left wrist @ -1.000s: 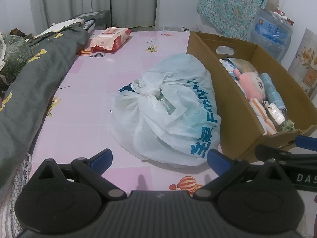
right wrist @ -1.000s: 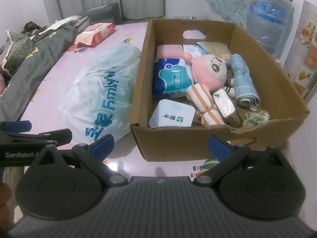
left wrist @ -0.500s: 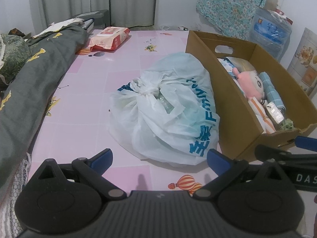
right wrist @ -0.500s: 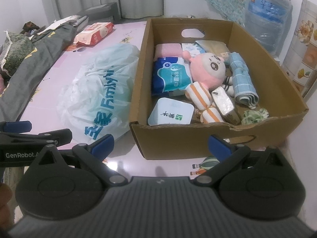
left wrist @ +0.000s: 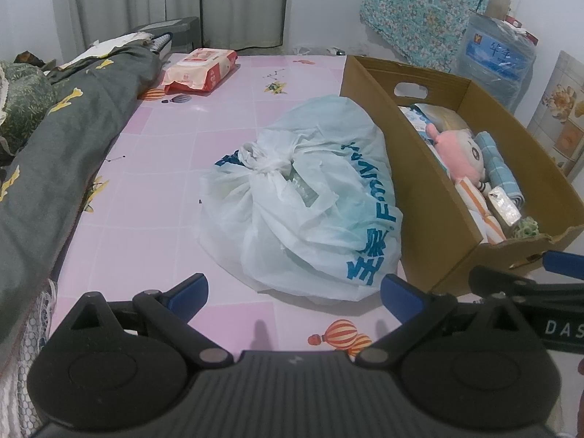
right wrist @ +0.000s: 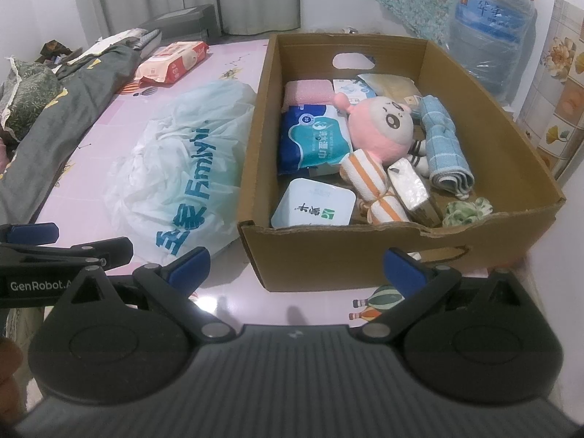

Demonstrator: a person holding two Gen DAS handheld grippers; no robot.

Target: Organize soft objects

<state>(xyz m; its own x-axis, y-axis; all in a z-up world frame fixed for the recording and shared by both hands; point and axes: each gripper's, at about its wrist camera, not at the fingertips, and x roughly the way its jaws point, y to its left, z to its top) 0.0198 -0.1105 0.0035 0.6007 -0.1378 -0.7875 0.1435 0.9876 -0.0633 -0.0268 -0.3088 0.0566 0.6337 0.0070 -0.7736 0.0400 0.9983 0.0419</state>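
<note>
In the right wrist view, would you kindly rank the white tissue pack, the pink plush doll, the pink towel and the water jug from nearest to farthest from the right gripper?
From the right gripper:
1. White tissue pack, at the box's near left corner.
2. Pink plush doll, mid-box.
3. Pink towel, at the box's far left.
4. Water jug, beyond the box, by the wall on the right.

surface: pink tiled floor mat [left wrist: 153, 197]
ahead of left gripper: tied plastic bag [left wrist: 310, 197]
right of it, touching: cardboard box [right wrist: 365, 259]
far left: wipes pack [left wrist: 200, 69], grey blanket [left wrist: 54, 153]

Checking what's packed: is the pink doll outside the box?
No, the doll lies inside the box, between a blue pack and a towel.
</note>
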